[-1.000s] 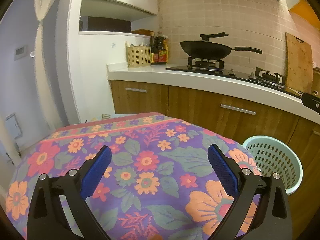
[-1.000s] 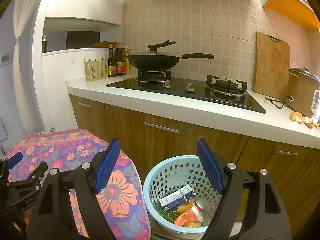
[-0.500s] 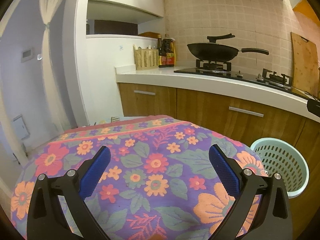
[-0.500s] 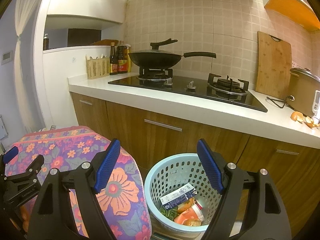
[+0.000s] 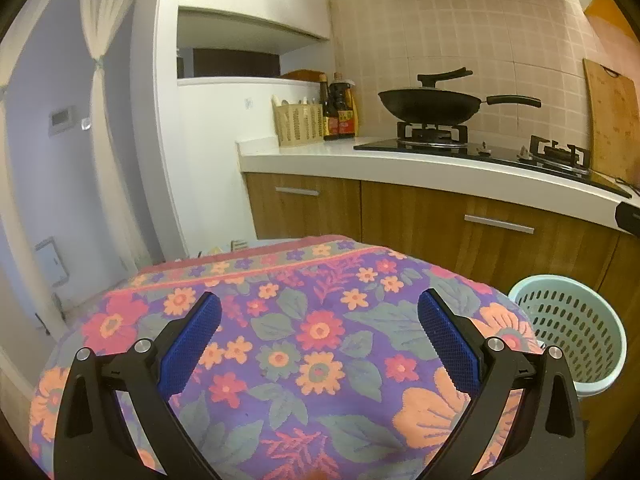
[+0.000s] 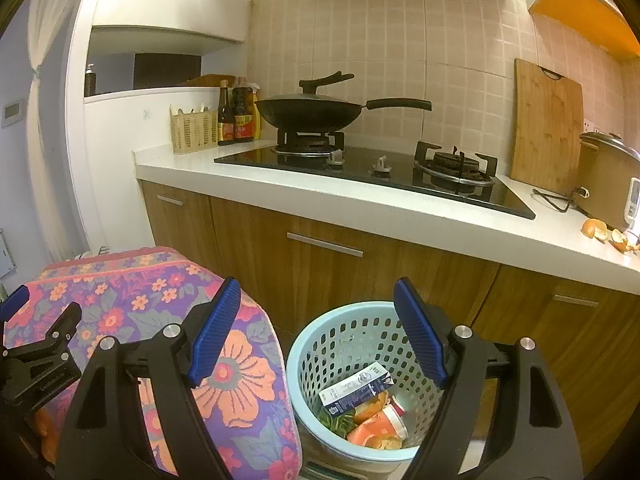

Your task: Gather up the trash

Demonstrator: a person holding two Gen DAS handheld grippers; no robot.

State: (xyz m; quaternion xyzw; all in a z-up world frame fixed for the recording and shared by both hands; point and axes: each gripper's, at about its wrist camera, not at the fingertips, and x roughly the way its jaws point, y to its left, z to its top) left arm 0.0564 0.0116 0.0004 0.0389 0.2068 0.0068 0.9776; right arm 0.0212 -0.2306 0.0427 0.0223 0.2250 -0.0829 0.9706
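Note:
A pale blue plastic basket (image 6: 320, 344) stands on the floor by the wooden cabinets and holds trash: a milk carton (image 6: 356, 389), an orange cup (image 6: 378, 426) and peels. It also shows in the left wrist view (image 5: 576, 316). My right gripper (image 6: 318, 332) is open and empty above the basket's near rim. My left gripper (image 5: 320, 340) is open and empty over a flower-patterned cloth (image 5: 288, 344). The left gripper also shows at the left edge of the right wrist view (image 6: 38, 344). Orange peels (image 6: 606, 234) lie on the counter at far right.
A white counter (image 6: 360, 204) carries a gas hob with a black wok (image 6: 308, 112), sauce bottles (image 6: 238, 114), a wicker holder, a cutting board (image 6: 548, 128) and a rice cooker (image 6: 608, 176). A white wall and a curtain stand at left.
Both views have shifted slightly back and left, so the counter and the basket sit a little further right. Both grippers stay open and empty.

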